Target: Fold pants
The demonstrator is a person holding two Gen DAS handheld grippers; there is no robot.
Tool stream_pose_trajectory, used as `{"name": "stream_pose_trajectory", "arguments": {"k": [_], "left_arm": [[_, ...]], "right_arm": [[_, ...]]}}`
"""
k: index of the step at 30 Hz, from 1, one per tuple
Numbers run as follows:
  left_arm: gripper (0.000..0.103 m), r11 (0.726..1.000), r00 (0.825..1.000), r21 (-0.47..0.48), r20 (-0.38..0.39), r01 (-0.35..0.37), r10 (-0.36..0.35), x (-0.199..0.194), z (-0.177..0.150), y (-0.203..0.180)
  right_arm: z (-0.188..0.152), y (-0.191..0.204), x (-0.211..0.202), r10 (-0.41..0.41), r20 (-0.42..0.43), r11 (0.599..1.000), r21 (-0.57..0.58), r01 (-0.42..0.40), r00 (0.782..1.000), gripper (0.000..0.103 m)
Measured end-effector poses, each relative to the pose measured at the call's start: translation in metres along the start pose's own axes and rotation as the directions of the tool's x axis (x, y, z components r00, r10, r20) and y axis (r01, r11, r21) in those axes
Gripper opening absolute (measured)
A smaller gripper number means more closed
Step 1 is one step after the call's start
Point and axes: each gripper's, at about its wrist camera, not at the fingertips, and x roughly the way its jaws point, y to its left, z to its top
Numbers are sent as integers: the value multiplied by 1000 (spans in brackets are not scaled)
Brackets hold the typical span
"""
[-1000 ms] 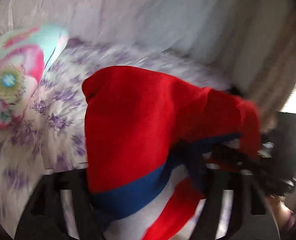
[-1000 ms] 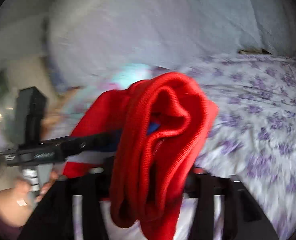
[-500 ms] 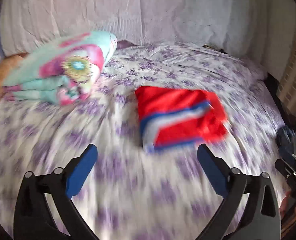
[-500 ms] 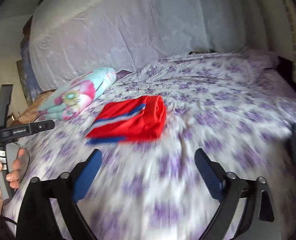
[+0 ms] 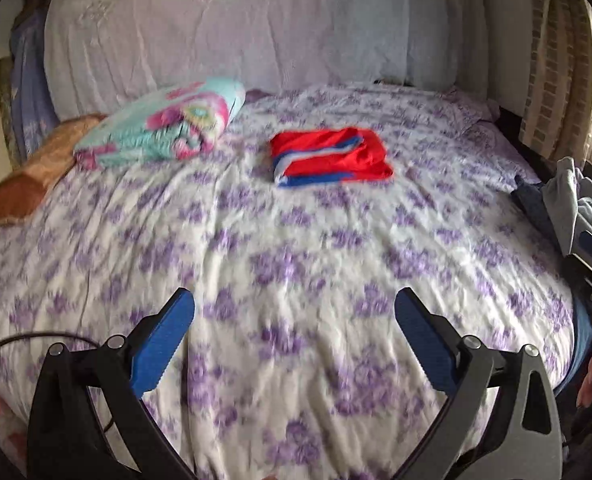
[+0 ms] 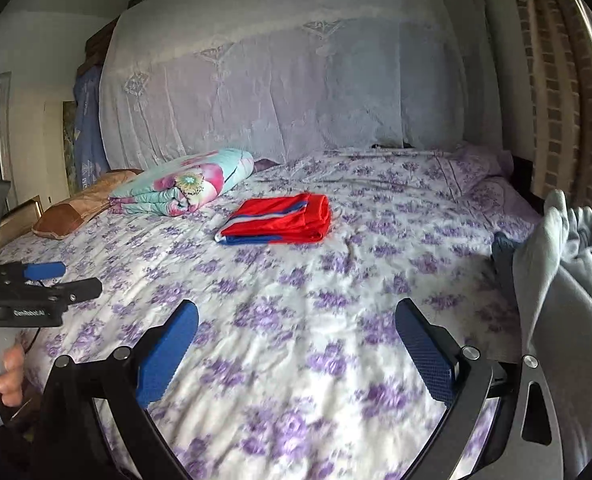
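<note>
The red pants (image 5: 330,158) with blue and white stripes lie folded into a flat packet in the middle of the bed (image 5: 296,248), also seen in the right wrist view (image 6: 279,220). My left gripper (image 5: 294,296) hovers open over the near part of the floral sheet, far back from the pants, with nothing between its blue pads. My right gripper (image 6: 296,307) is equally far back; its jaws are opening wide and hold nothing. In the right wrist view a hand carries the left gripper (image 6: 35,280) at the left edge.
A folded floral blanket (image 5: 163,124) and a brown pillow (image 5: 35,172) lie at the bed's far left. A pile of grey and dark clothes (image 6: 568,280) sits at the bed's right edge. A cloth-draped headboard (image 6: 296,92) stands behind, a curtain (image 6: 556,80) at the right.
Both grippers let go of the red pants, opened, and pulled back from them. The pants now lie folded on the bed, far from both.
</note>
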Motion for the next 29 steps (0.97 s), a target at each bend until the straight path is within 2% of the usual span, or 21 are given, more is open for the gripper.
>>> {"name": "stream_pose_trajectory", "arguments": {"k": [4,12,20,29], "left_arm": [[98,999,999,-8,0,-38,38,-7,-13,5],[98,999,999,-33,9,-33,34,-16,-22,15],[98,998,994,-6,89,-61,62,-32,-21,13],[98,998,998,-21,16,-54,55,-18,-22,15]], "right_arm": [[-14,11,-11,-4,-17,1000,-16,4,1000,99],[-19,18,-27,-31,-11,999,-44,30,999,99],[-19,19,-33,-30,-6,998,-51,30,1000,99],[-18,12,-32,-36,-12,999,-30,35,999,99]]}}
